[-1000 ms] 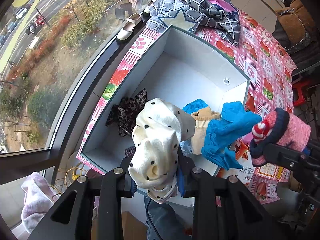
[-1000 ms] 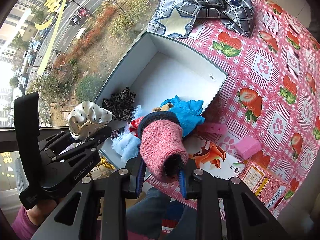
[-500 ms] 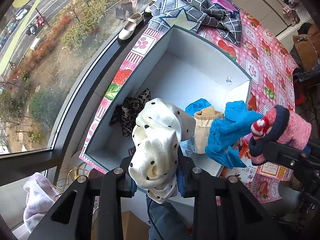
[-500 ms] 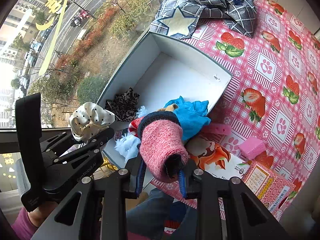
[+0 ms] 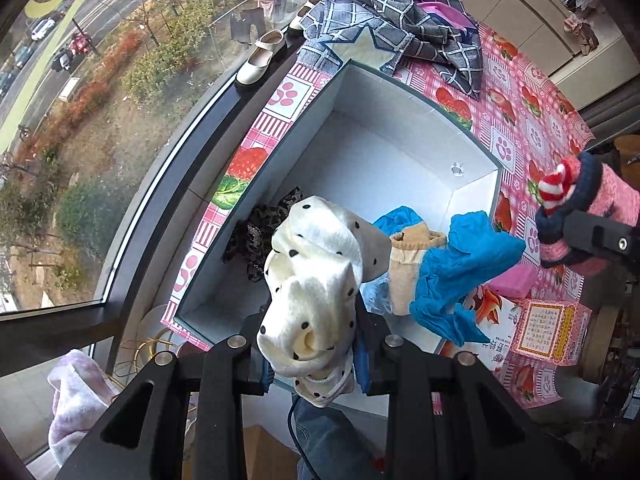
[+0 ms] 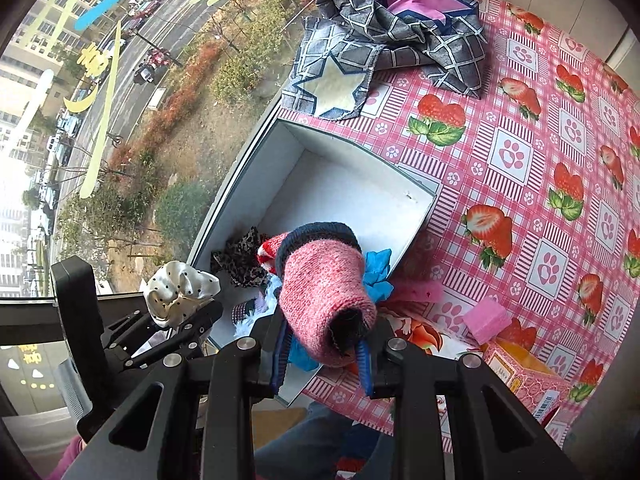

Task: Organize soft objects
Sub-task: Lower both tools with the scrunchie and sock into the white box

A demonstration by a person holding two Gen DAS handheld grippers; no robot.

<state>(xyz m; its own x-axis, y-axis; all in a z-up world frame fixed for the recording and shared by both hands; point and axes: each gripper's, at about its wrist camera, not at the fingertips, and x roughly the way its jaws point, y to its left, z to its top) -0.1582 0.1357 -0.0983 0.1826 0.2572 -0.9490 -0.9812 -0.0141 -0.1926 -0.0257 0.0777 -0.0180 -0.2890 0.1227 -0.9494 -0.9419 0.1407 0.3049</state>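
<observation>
My left gripper point(image 5: 314, 356) is shut on a cream sock with black dots point(image 5: 316, 280), held above the near end of a white open box point(image 5: 384, 160). In the right wrist view that sock point(image 6: 180, 292) shows at the lower left in the other gripper. My right gripper point(image 6: 322, 354) is shut on a pink knit sock with a navy cuff point(image 6: 324, 280), seen in the left wrist view as the pink sock point(image 5: 592, 216) at the right edge. A blue cloth point(image 5: 460, 264), a tan sock point(image 5: 408, 260) and a leopard-print cloth point(image 5: 260, 236) lie in the box's near end.
A grey checked garment with a star patch point(image 6: 384, 40) lies beyond the box on the pink strawberry tablecloth point(image 6: 520, 152). A pink sponge point(image 6: 486, 318) and a printed carton point(image 5: 548, 328) sit to the right. A window ledge with a cream shoe point(image 5: 260, 60) runs along the left.
The right gripper with the pink sock has shifted right, away from the box, and risen a little; the box now sits further left in its view. The left gripper has kept still.
</observation>
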